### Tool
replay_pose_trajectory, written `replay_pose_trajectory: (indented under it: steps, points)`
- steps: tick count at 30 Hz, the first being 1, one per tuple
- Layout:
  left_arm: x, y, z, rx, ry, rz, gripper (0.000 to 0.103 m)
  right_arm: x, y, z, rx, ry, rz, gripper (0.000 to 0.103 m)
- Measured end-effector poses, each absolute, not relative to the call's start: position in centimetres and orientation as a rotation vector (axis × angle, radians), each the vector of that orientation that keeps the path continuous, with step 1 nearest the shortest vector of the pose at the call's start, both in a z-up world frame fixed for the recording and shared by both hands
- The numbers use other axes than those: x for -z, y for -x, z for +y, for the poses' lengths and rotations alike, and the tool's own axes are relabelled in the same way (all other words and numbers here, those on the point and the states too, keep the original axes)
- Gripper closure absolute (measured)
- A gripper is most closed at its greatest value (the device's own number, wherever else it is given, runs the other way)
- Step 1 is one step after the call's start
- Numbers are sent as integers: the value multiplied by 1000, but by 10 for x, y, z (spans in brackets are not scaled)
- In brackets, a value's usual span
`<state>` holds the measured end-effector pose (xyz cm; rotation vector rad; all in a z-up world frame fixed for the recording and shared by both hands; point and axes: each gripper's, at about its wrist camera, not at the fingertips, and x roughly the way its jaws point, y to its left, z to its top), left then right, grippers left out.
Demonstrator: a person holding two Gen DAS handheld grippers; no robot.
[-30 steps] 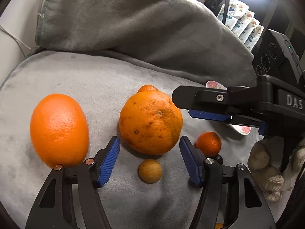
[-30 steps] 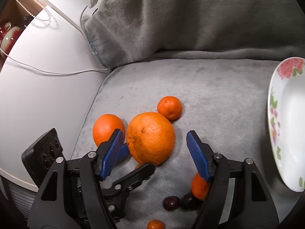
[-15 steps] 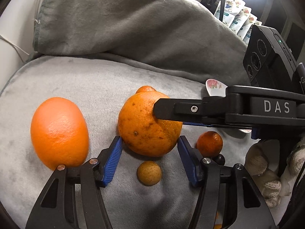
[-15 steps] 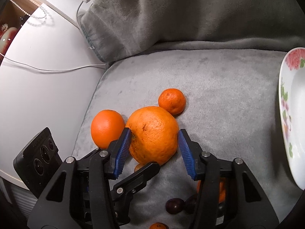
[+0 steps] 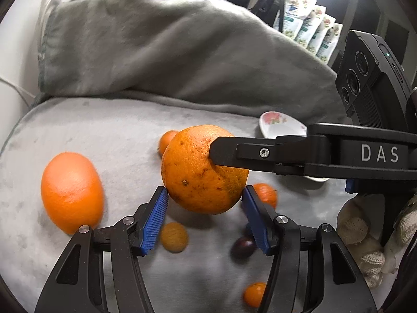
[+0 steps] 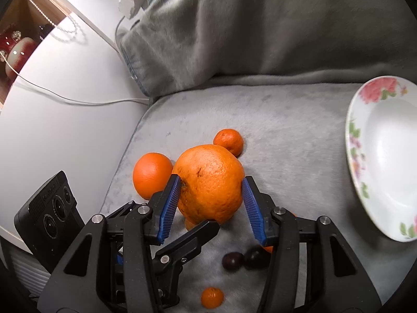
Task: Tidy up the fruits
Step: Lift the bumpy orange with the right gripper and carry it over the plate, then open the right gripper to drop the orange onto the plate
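A large speckled orange [image 6: 209, 182] is gripped by the right gripper [image 6: 211, 203], its two blue pads [image 6: 170, 206] pressed against the fruit's sides. In the left wrist view the same orange [image 5: 200, 172] appears held off the grey cushion [image 5: 109, 135], with a black finger of the right gripper laid across its upper right side. The left gripper [image 5: 204, 217] is held open just below the orange; its blue pads [image 5: 153, 221] are seen at either side of the fruit, and whether they touch it cannot be told.

A smooth oval orange [image 5: 71, 191] is seen lying on the cushion to the left, well apart from the held one. A small mandarin [image 6: 228, 141] sits just behind the held orange. A small tan round fruit [image 5: 173, 237] lies below the orange, between the left gripper's fingers. Two dark plums [image 6: 245, 258] rest side by side near the right gripper's right finger, and a tiny orange fruit [image 6: 212, 297] lies nearer the camera. A floral plate [image 6: 365, 182] is set on the cushion to the right, with nothing on its visible part. A grey blanket [image 6: 260, 26] is bunched behind the cushion
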<state>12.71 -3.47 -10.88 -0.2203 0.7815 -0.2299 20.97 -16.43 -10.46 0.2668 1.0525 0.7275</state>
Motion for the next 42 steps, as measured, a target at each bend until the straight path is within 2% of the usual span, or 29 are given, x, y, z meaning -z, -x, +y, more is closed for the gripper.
replay_pose_trajectory:
  steps: [15, 32, 33, 35, 42]
  points:
    - [91, -138, -99, 348, 172, 744, 44, 84, -198, -237, -610, -315, 970, 52]
    - [90, -159, -155, 456, 130, 769, 45, 94, -203, -312, -514, -418, 967, 53]
    - [89, -159, -156, 454, 126, 765, 46, 95, -203, -315, -510, -422, 966, 53]
    - [87, -159, -161, 452, 110, 748, 55, 93, -203, -320, -512, -436, 952, 53]
    - [77, -152, -157, 443, 84, 723, 56, 73, -196, -344, -442, -436, 860, 53]
